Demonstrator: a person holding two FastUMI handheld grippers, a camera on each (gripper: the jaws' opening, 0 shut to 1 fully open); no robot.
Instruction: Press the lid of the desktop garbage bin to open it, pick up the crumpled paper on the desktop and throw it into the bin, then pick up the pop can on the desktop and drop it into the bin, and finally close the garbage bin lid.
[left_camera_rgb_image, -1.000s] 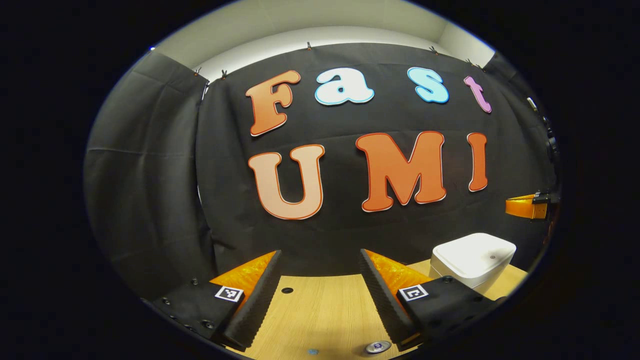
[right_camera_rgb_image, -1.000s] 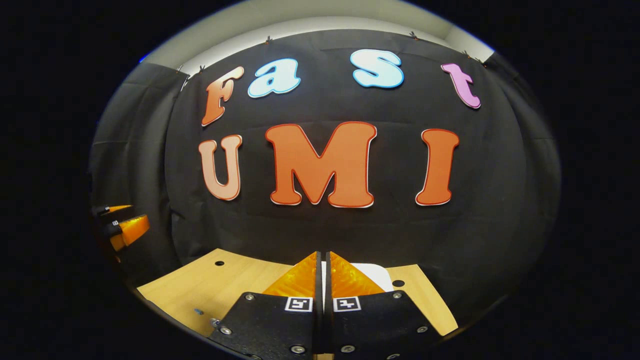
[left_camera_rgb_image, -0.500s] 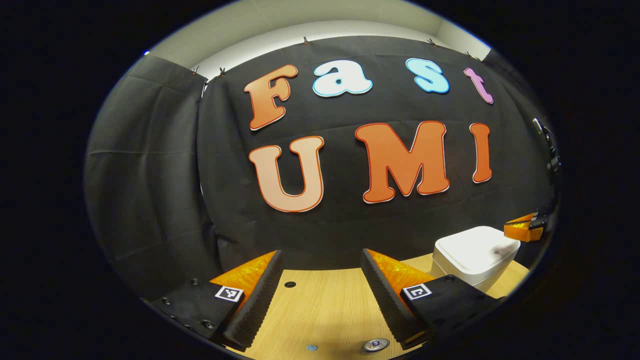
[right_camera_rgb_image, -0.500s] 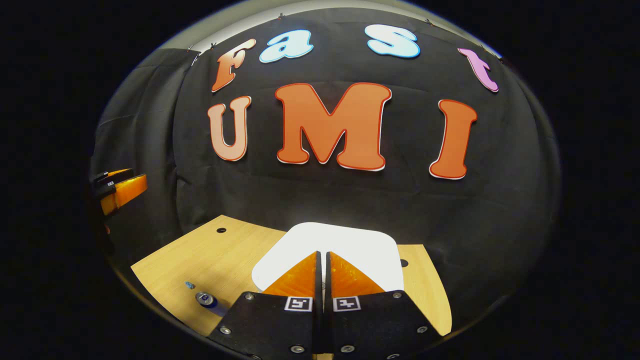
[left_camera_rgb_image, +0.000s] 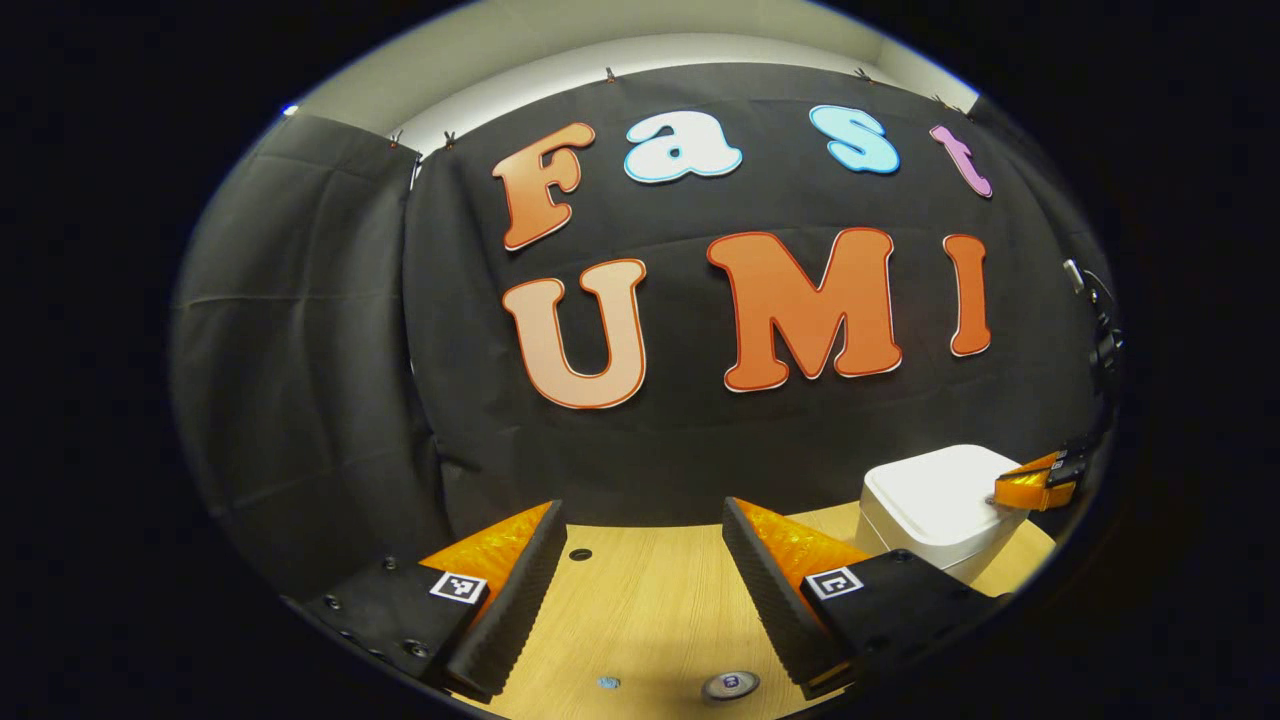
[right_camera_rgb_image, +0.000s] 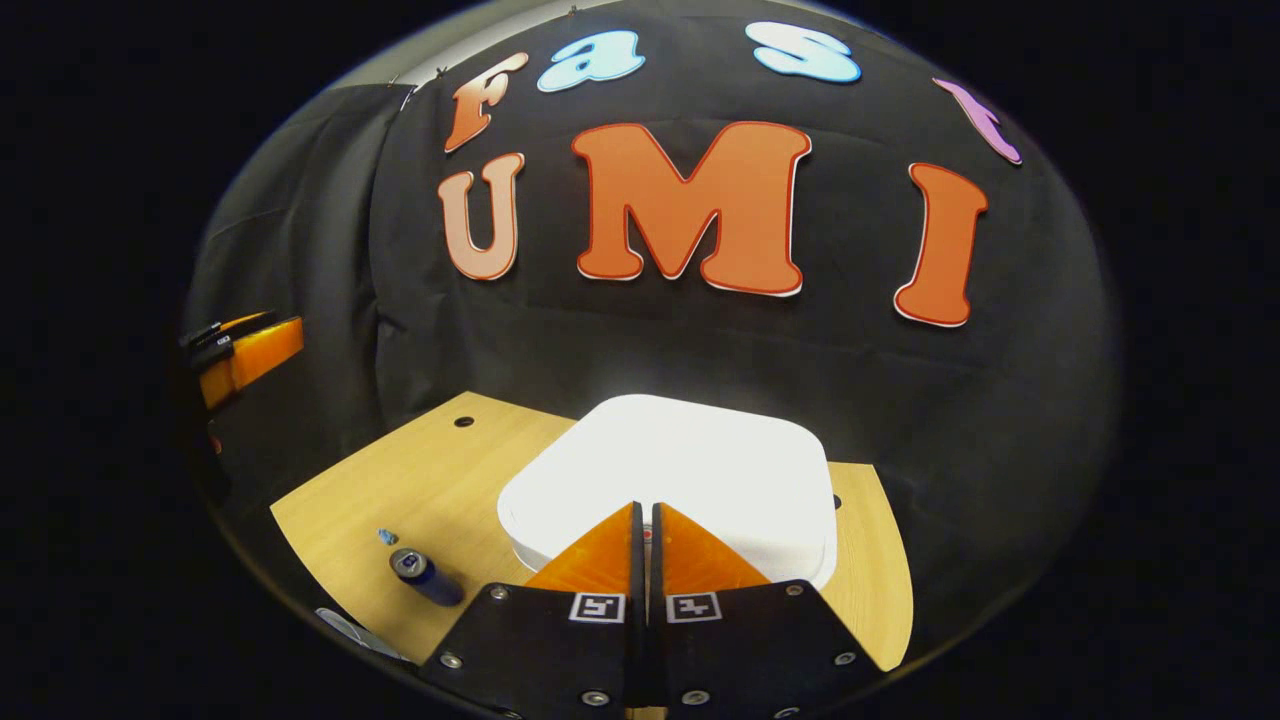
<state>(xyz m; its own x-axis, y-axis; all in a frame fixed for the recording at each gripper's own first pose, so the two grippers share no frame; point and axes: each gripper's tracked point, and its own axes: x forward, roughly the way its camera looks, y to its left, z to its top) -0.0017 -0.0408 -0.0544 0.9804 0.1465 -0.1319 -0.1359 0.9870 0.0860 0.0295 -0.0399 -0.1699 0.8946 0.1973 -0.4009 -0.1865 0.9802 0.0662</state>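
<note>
Pressing with closed, empty fingers, the right gripper (right_camera_rgb_image: 645, 510) meets the white bin lid (right_camera_rgb_image: 680, 465), which looks rigid and smooth, best pushed near its front edge. The left gripper (left_camera_rgb_image: 640, 570) hangs wide open, empty. The pop can (right_camera_rgb_image: 425, 577) lies on the wooden desktop (right_camera_rgb_image: 400, 500), beside black cloth walls.

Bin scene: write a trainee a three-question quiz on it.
1. True or false: the bin lid is up.
2. Which claw has its tips at the lid: A left, B right?
3. Fill in: the can lies on the ____.

Key: 1 false, the lid is flat and closed. 2 B; the right claw is shut, the left open above the desk. 3 desk.
</note>
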